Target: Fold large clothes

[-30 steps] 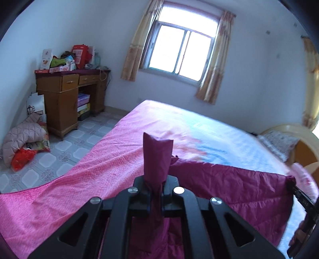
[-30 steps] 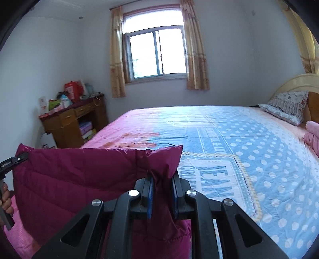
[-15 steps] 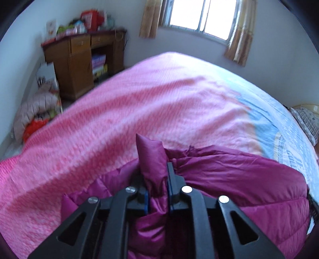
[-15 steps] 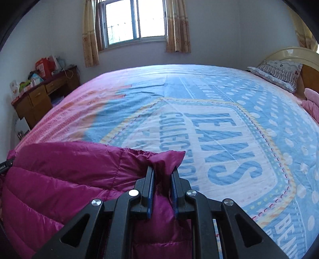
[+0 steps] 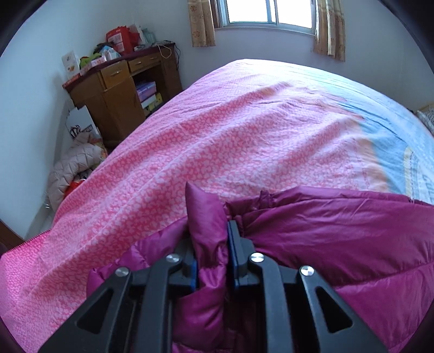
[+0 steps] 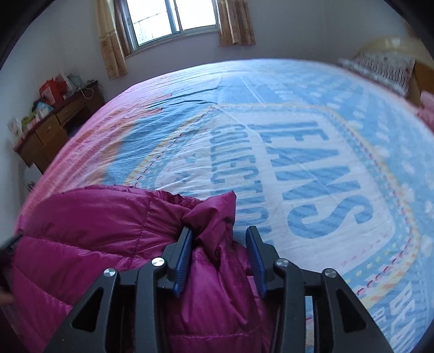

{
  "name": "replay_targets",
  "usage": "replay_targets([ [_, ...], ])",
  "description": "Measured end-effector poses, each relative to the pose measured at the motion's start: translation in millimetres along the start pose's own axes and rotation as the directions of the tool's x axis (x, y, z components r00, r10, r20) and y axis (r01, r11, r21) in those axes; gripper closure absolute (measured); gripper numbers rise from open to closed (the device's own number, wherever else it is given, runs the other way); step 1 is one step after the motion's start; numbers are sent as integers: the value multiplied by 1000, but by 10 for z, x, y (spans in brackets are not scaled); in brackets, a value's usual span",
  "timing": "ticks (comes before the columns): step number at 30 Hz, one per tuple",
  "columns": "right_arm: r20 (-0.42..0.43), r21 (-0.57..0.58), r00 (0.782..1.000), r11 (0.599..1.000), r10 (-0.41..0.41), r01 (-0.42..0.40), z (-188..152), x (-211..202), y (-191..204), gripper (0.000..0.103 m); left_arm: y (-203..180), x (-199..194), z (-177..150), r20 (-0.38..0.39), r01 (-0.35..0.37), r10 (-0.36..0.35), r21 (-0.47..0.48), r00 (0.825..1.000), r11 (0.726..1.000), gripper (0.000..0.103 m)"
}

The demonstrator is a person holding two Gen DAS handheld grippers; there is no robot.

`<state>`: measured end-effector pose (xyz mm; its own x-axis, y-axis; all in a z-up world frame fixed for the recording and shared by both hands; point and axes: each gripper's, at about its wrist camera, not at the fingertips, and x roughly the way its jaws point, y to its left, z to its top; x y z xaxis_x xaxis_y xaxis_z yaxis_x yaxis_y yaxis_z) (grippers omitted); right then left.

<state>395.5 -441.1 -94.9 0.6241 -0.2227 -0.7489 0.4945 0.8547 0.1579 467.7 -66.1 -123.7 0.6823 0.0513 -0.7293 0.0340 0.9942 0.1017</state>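
In the left wrist view, one magenta quilted puffer jacket (image 5: 339, 230) lies on the pink-and-blue printed bedspread (image 5: 230, 130), filling the frame from six o'clock round to three o'clock. A bunched corner of it stands up between the fingers of the left gripper (image 5: 210, 230); the jaws are only slightly apart, have just been opening, and their blue pads press the fold on both sides. The jacket's long axis runs from that corner toward three o'clock, across the foot of the bed. One brown wooden desk (image 5: 119, 92) stands at ten o'clock, with one pale pink quilted garment (image 5: 73, 168) heaped on the floor at nine o'clock. In the right wrist view, the same jacket (image 6: 95, 222) spreads from six o'clock to nine o'clock, its long axis running out toward nine o'clock. The right gripper (image 6: 218, 244) has its jaws clearly parted, having just been opening; a puckered corner sits between them, leaning on the left pad, while the right pad stands clear of the cloth. One patterned pillow (image 6: 379, 70) lies at two o'clock, and one curtained window (image 6: 173, 19) is at twelve o'clock.
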Motion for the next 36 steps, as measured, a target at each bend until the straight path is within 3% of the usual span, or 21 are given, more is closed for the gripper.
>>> replay_targets([
  [2,137,48,988,996,-77,71,-10,-415,5,62,5,18,18,-1,-8,8,5,1000,1000,82],
  [4,221,17,975,1000,-12,8,-13,-785,198,62,3,18,28,1,-11,11,6,1000,1000,82],
  [7,172,-83,977,990,129,-116,-29,-956,709,62,4,14,25,1,-15,15,10,1000,1000,82],
  [10,73,-113,963,961,260,-251,-93,-871,1274,62,15,9,25,2,-18,18,11,1000,1000,82],
  [12,26,-132,960,953,279,-273,-173,-717,1598,62,17,6,23,2,-18,18,12,1000,1000,82],
  [15,-7,-185,978,961,210,-207,-332,-365,1905,62,18,9,29,3,-21,21,14,1000,1000,82],
  [18,-21,-182,977,960,212,-213,-452,-45,1870,63,2,18,34,3,-16,16,9,1000,1000,82],
  [22,-51,-189,978,959,204,-210,-475,95,1878,64,-8,17,35,6,-23,22,13,1000,1000,82],
  [27,-65,-138,963,954,260,-267,-461,183,1774,63,-14,-6,37,9,-18,18,11,1000,1000,81],
  [33,-60,-138,964,954,259,-265,-504,234,1795,63,172,-368,62,51,70,-68,-36,996,997,80],
  [36,-59,-140,965,955,256,-262,-500,228,1804,63,157,-720,6,100,88,-85,-22,991,996,63],
])
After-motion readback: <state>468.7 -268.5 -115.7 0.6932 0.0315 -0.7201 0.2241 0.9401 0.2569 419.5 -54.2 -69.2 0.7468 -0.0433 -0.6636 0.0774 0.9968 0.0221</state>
